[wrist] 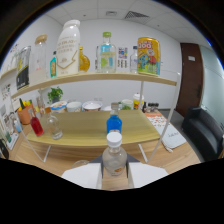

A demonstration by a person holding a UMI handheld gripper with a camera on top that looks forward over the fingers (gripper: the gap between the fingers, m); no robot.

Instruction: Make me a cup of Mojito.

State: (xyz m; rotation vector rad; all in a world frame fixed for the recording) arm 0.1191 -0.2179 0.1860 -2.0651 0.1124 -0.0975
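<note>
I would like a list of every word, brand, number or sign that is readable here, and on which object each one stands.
"100": on the yellow carton on the upper shelf.
White jug: label print too blurred to read.
Clear bottle with green cap: label unreadable.
Small bottle between the hand-held gripper fingers: label unreadable.
Papers on the table: print too small.

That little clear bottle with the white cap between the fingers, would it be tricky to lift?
The bottle looks smooth and clear, so it may slip in the gripper. It is tall and narrow, so a push could tip it. Whether it is glass or plastic, I cannot tell.
</note>
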